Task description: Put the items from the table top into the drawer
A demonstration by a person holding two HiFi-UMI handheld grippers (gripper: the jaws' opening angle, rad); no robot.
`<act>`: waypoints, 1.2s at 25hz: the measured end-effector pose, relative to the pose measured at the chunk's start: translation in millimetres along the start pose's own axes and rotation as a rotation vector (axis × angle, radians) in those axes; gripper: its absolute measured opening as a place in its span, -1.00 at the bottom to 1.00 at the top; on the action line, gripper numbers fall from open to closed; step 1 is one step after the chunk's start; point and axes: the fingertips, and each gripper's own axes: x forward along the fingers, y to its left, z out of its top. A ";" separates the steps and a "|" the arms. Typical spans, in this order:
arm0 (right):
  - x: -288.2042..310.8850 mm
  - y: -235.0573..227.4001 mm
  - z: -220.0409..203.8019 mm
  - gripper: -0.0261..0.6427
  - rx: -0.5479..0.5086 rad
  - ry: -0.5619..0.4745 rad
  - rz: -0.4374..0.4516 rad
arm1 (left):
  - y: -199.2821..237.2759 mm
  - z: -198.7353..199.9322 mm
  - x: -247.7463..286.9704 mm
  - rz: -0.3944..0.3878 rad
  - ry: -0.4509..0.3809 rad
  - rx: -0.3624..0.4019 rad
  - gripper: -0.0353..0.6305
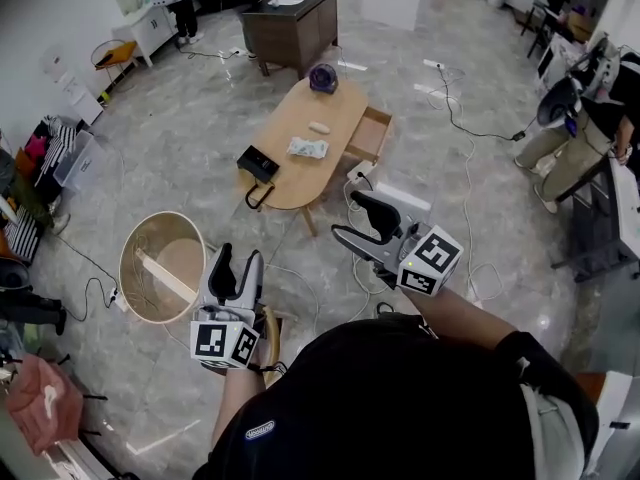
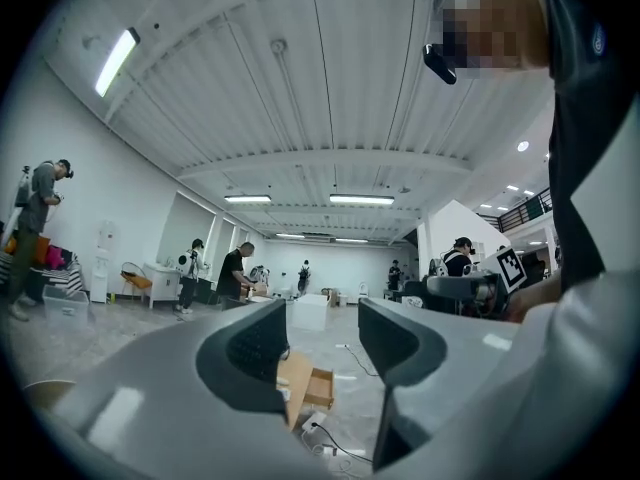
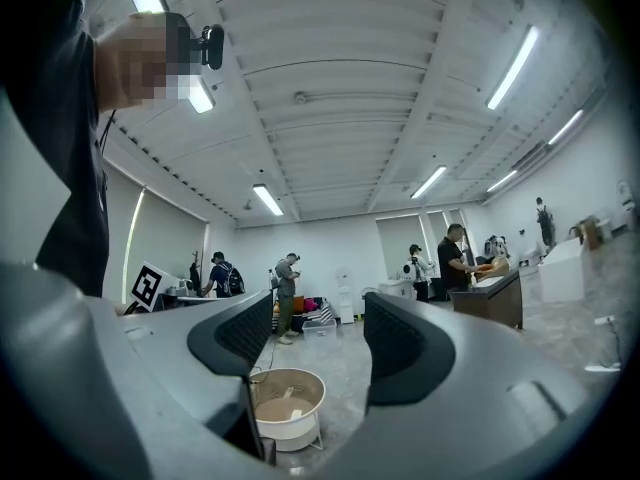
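Note:
A light wooden oval table [image 1: 290, 183] stands some way ahead of me on the floor, its drawer [image 1: 368, 138] pulled open on the right side. On the top lie a dark purple round thing [image 1: 322, 76], a small white item [image 1: 319, 127], a pale packet [image 1: 308, 148] and a black device [image 1: 258, 161] with a cable. My left gripper [image 1: 238, 260] is held low at the left, open and empty; between its jaws the table [image 2: 293, 383] and drawer [image 2: 320, 388] show far off. My right gripper [image 1: 358, 218] is open and empty, well short of the table.
A round white basket [image 1: 162, 266] with a wooden bottom stands at my left, also in the right gripper view [image 3: 288, 403]. Cables [image 1: 460, 118] and a power strip [image 1: 360, 173] lie on the floor. A dark cabinet [image 1: 290, 23] is behind the table. A person [image 1: 570, 138] stands at right.

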 end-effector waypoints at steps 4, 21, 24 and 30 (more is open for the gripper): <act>-12.9 -1.0 -4.5 0.00 -0.015 0.011 -0.049 | 2.5 -7.4 7.0 -0.028 -0.004 -0.009 -0.17; -55.2 -154.5 3.1 0.01 0.037 -0.063 -0.176 | -38.5 -24.3 153.4 -0.097 0.028 0.055 -0.04; -64.5 -187.0 5.1 0.01 0.047 -0.073 -0.190 | -45.1 -27.3 185.3 -0.089 0.032 0.065 -0.04; -88.7 -255.3 18.2 0.01 0.050 -0.086 -0.215 | -63.4 -31.0 257.5 -0.057 0.005 0.051 -0.04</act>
